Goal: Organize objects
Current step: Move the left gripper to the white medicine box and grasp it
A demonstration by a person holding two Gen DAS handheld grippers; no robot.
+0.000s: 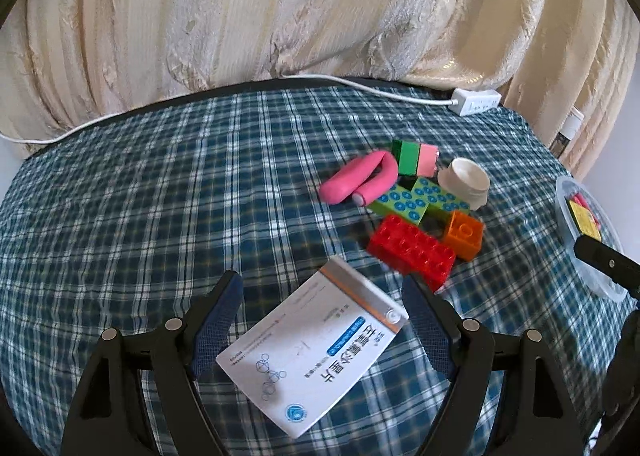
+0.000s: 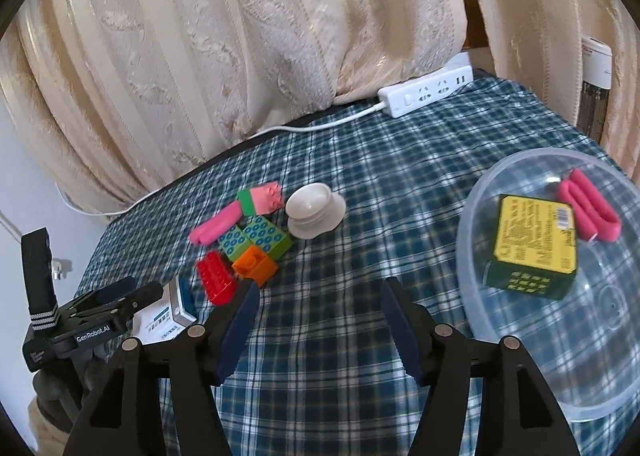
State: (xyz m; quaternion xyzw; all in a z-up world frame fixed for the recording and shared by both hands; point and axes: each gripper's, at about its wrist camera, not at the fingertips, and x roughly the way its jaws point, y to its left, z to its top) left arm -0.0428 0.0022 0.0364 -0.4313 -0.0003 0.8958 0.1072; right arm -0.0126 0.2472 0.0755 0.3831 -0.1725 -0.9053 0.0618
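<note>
My left gripper point(image 1: 320, 330) hangs released around the white medicine box point(image 1: 308, 348), pads not touching it. My right gripper point(image 2: 318, 330) is spread, empty; the clear bowl point(image 2: 520, 368) lies at three o'clock, the bricks point(image 2: 256, 242) at eleven.

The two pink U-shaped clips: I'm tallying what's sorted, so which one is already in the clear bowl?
The pink clip beside the yellow-green box lies inside the clear bowl; the other pink clip lies on the checked cloth among the bricks.
</note>
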